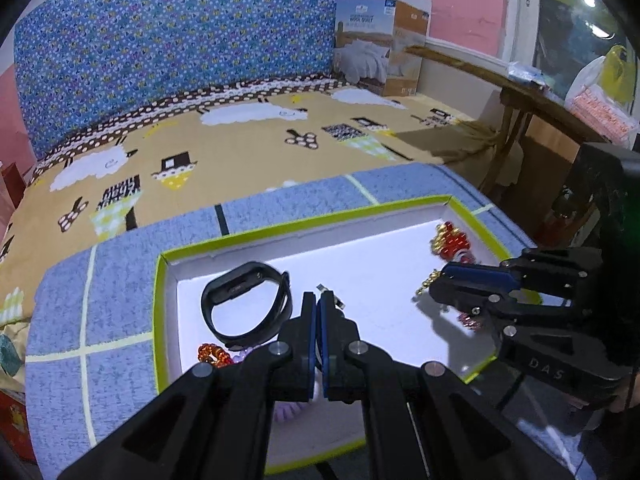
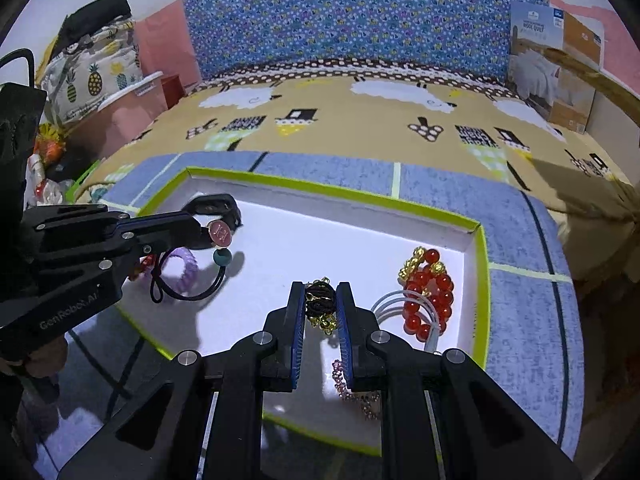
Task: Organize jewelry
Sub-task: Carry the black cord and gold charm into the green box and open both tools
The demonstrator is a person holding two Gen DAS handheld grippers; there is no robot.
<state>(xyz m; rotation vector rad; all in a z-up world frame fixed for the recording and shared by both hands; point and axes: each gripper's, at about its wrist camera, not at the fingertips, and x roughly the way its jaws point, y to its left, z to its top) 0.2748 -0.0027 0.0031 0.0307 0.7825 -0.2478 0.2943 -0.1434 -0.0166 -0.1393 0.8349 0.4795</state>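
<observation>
Over the green-rimmed tray [image 2: 478,240], the right claw [image 2: 320,308] pinches a black-and-gold chain [image 2: 320,304]; the left claw [image 2: 208,236] is closed on a hair tie [image 2: 188,288] with a pink disc. Lower each gently before letting go, clear of the red beads [image 2: 432,296] at right.

A black hair tie with a pink disc charm [image 2: 221,233] dangles at nine o'clock above the green-rimmed white tray [image 2: 482,280]. A gold-and-black chain clump [image 2: 320,304] hangs at centre; red beads [image 2: 432,296] lie at three (gold accents).
</observation>
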